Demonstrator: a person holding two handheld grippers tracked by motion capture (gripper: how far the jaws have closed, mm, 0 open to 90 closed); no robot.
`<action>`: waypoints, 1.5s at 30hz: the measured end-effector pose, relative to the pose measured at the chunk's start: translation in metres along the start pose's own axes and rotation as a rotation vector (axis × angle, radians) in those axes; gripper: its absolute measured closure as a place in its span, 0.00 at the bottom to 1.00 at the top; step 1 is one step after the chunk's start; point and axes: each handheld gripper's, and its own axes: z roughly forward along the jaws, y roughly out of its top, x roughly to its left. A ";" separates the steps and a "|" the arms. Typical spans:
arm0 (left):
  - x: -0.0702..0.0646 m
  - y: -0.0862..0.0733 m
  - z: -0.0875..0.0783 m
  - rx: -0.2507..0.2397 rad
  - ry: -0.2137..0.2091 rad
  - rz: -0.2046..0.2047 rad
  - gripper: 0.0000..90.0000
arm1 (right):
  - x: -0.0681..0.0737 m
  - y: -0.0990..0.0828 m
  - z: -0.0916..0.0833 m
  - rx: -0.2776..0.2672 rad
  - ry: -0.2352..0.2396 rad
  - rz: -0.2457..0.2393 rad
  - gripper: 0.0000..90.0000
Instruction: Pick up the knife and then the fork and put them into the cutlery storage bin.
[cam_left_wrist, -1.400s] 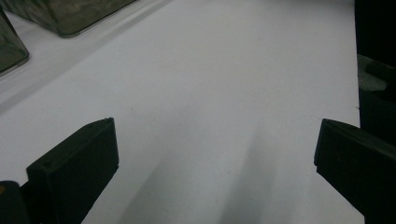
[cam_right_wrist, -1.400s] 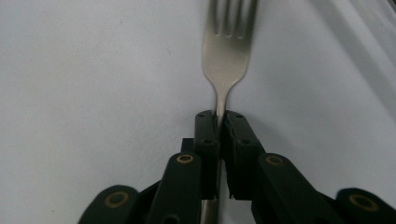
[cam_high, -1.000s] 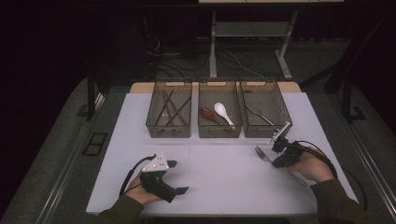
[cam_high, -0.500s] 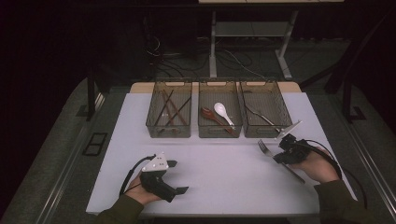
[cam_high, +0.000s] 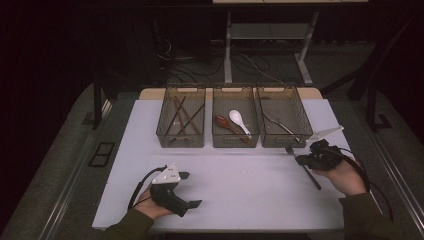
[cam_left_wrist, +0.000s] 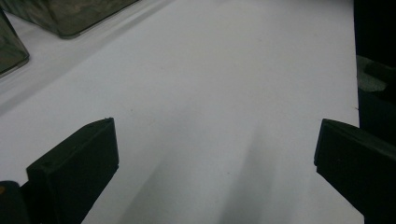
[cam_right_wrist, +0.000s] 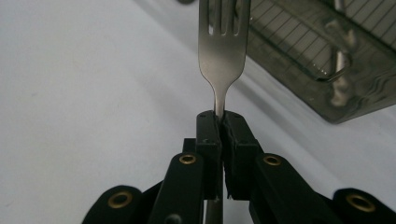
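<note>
Three bins (cam_high: 233, 117) line the table's (cam_high: 240, 190) far side from above; my right gripper (cam_high: 300, 160) clamps a fork (cam_high: 291, 150) just before the rightmost. Left gripper (cam_left_wrist: 215, 154) view: jaws wide apart over bare white. Right gripper (cam_right_wrist: 219, 122) view: jaws pinch the fork's (cam_right_wrist: 222, 51) neck, tines toward the bin (cam_right_wrist: 322, 60).

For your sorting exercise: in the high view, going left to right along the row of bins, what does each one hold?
Bin with chopsticks → bin with a brown spoon and a white spoon → bin with metal cutlery.
</note>
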 end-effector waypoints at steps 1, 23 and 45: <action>0.000 0.000 0.000 0.001 0.000 0.001 0.00 | -0.001 0.000 -0.001 -0.010 -0.002 0.005 0.95; 0.000 0.000 0.000 0.000 -0.001 0.000 0.00 | -0.013 -0.009 -0.021 -0.276 0.009 0.092 0.95; 0.001 0.000 0.000 0.000 0.002 0.000 0.00 | -0.031 0.003 -0.034 -0.386 -0.010 0.138 0.95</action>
